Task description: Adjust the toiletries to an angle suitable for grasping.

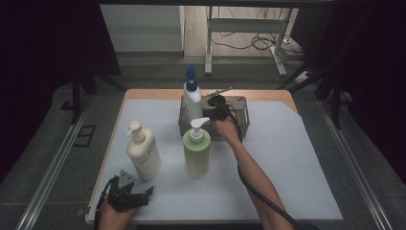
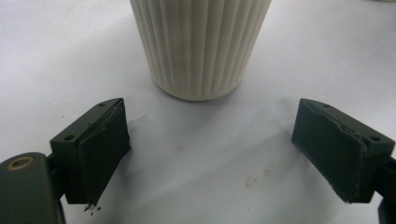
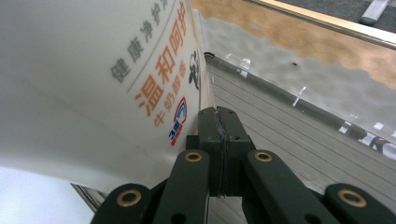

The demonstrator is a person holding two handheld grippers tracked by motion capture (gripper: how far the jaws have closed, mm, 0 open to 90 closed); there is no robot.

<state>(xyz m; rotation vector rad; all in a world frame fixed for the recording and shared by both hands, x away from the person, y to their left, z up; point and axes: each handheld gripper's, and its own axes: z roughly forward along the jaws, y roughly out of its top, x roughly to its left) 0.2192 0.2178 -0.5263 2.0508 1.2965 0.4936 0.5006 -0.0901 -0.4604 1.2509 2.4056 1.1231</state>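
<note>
A white bottle with a blue pump [image 1: 192, 96] stands in the left end of a grey metal basket [image 1: 243, 122] at the back of the table. My right gripper [image 1: 218, 108] is down inside the basket, just right of that bottle. In the right gripper view its jaws [image 3: 219, 116] are pressed together with nothing between them, right beside the bottle's printed white wall [image 3: 93, 79]. My left gripper [image 1: 131, 192] rests near the front left corner, open. The ribbed cream bottle [image 2: 201, 46] stands just ahead of its wide-apart jaws [image 2: 212, 149].
The cream pump bottle [image 1: 142, 152] and a green pump bottle [image 1: 197, 151] stand upright on the white mat [image 1: 287, 163], between the front edge and the basket. The basket's shiny inner wall [image 3: 303, 93] rises beyond the right jaws. A cable trails along the right forearm.
</note>
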